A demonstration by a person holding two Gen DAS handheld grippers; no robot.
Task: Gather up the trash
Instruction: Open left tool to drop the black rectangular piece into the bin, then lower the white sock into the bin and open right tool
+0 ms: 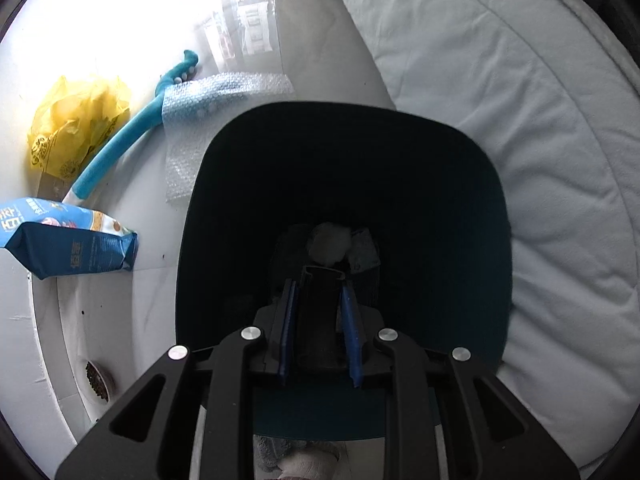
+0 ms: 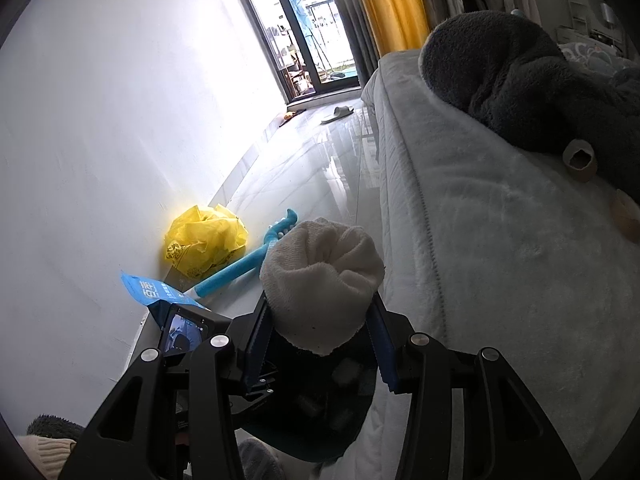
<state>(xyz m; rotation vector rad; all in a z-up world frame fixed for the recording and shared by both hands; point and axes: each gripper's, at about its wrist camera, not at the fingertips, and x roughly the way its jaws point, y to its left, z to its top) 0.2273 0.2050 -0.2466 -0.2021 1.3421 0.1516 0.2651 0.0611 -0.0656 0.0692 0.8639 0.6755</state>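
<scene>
The left claw (image 1: 318, 300) grips the near rim of a dark bin (image 1: 344, 208) beside the bed (image 1: 520, 140), while the right claw (image 2: 320, 316) clenches a rolled white sock (image 2: 320, 280) above it, a yellow bag (image 2: 206, 240) at ten o'clock.

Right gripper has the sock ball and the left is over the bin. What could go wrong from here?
1. The rolled white sock ball bulges well past the right gripper; it may slip out short of the dark teal plastic bin.
2. The left gripper, shut on a black bar, sits above the bin mouth and may block the drop.
3. A sock may not be trash; the crumpled yellow plastic bag lies uncollected.
</scene>
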